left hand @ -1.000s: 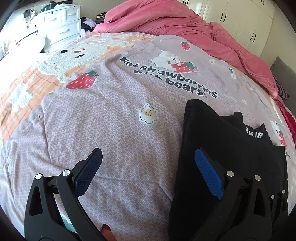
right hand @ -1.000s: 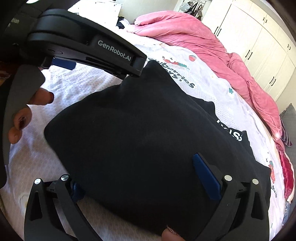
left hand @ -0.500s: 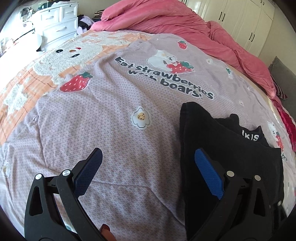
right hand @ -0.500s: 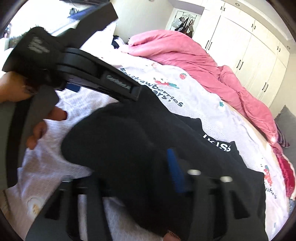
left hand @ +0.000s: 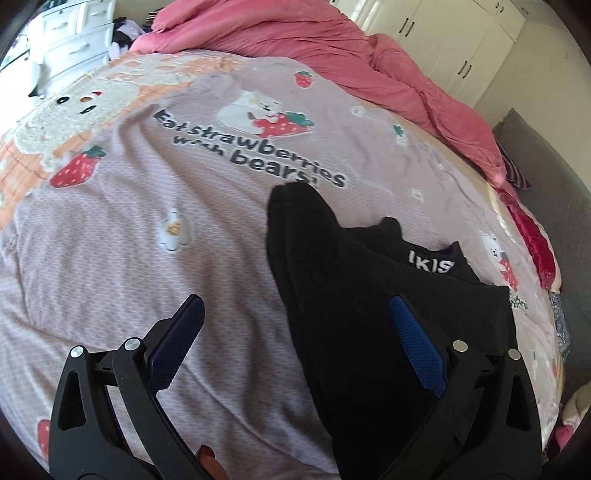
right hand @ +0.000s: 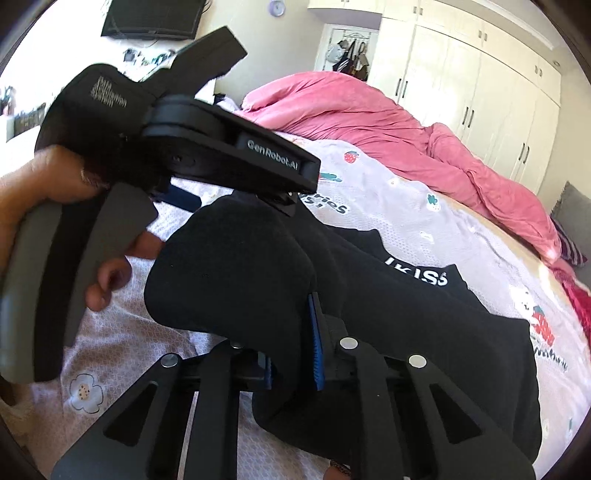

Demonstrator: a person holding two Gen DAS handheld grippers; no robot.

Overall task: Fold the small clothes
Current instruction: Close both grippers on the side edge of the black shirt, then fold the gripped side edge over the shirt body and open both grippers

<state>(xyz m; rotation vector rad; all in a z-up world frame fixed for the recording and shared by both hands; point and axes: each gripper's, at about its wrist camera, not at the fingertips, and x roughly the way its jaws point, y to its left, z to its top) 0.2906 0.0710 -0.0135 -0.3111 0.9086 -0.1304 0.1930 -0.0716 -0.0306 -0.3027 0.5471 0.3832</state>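
A black garment (left hand: 362, 295) with white lettering on its waistband lies on the lilac bedsheet (left hand: 147, 206). In the left wrist view my left gripper (left hand: 295, 343) is open and empty, its left finger over the sheet and its right finger over the garment's left edge. In the right wrist view my right gripper (right hand: 295, 354) is shut on the near edge of the black garment (right hand: 388, 295) and holds a fold of it lifted. The left gripper's body (right hand: 221, 147) and the hand holding it show just beyond that fold.
A pink duvet (left hand: 332, 48) is heaped along the far side of the bed. White wardrobes (right hand: 480, 85) stand behind it, white drawers (left hand: 77, 33) at far left. A grey cushion (left hand: 546, 177) and red cloth (left hand: 532, 236) lie at the bed's right edge.
My right gripper has closed on the garment's near edge and lifted it into a fold. My left gripper has risen slightly, staying open.
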